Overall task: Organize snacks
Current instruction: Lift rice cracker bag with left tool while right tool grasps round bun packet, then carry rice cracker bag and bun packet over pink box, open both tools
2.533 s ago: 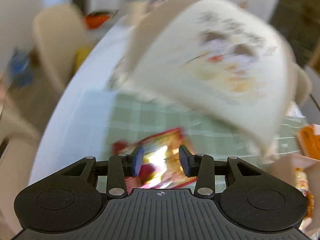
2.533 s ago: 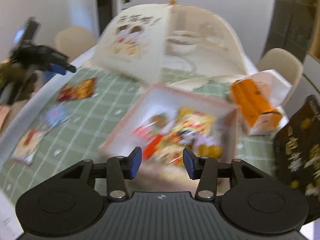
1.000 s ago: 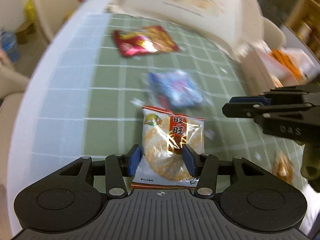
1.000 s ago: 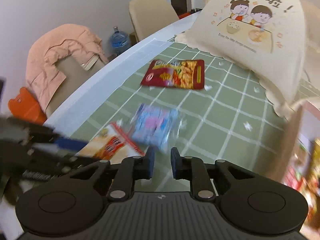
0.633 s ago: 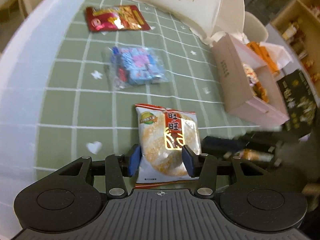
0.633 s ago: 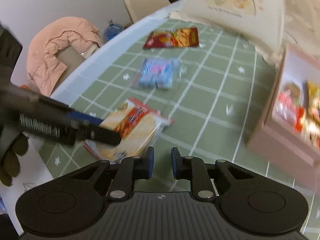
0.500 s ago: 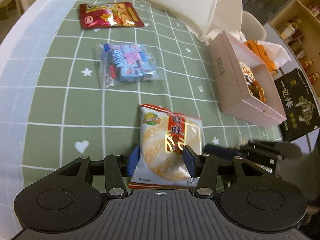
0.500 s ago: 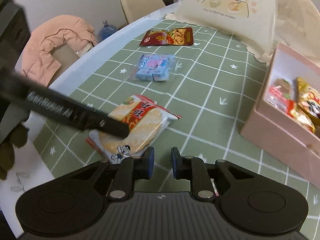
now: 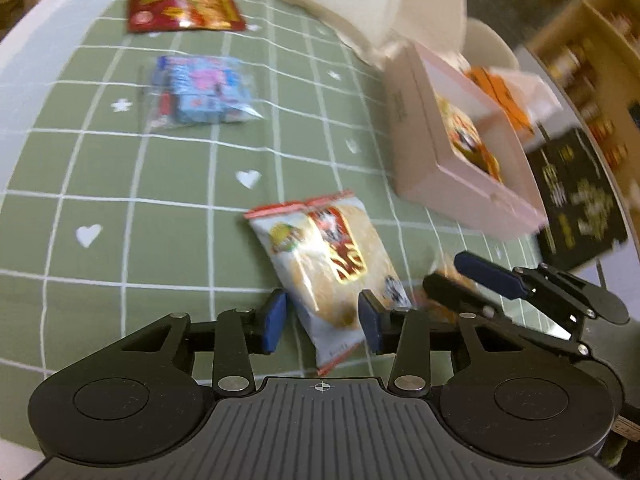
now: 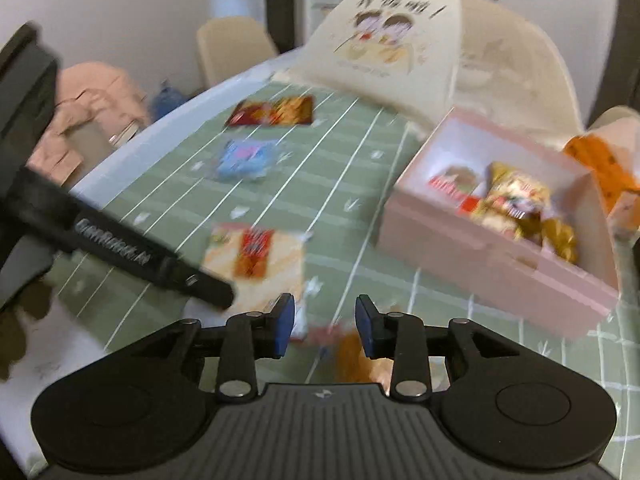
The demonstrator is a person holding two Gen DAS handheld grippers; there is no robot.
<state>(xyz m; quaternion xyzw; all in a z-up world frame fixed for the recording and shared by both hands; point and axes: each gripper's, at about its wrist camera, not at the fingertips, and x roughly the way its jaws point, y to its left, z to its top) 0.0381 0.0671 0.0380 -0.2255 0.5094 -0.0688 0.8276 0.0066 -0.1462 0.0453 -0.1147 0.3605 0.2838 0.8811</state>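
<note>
- Motion blur softens both views; the print on every wrapper is unreadable, and the far end of the bench (image 9: 24, 52) is cut off by the frame.
- The left tongs (image 9: 322, 322) stand apart, their blue pads either side of the near end of a rice cracker packet (image 9: 328, 264) that lies tilted on the green checked cloth (image 9: 160, 208); whether the pads touch the wrapper cannot be told.
- The right tongs (image 10: 325, 330) are also apart, with a small orange snack (image 10: 352, 354) lying just under and between them, half hidden by the tongs' body and too smeared to identify.
- In the left wrist view the right tongs (image 9: 468, 276) reach in from the right, beside the cracker packet.
- Three loose packets lie ahead of the left tongs, counted from near to far: the cracker packet, a clear bag of blue sweets (image 9: 200, 90), and a red snack packet (image 9: 184, 10).
- One open pink box (image 10: 500, 256) sits ahead and to the right of the right tongs, holding several wrapped snacks (image 10: 516, 204) whose number cannot be made out.
- Beyond the box stand one cream mesh food cover (image 10: 400, 40) with a cartoon print and one orange carton (image 10: 600, 164), partly cut off at the right edge.
- One black bag (image 9: 580, 200) with gold lettering lies right of the box.
</note>
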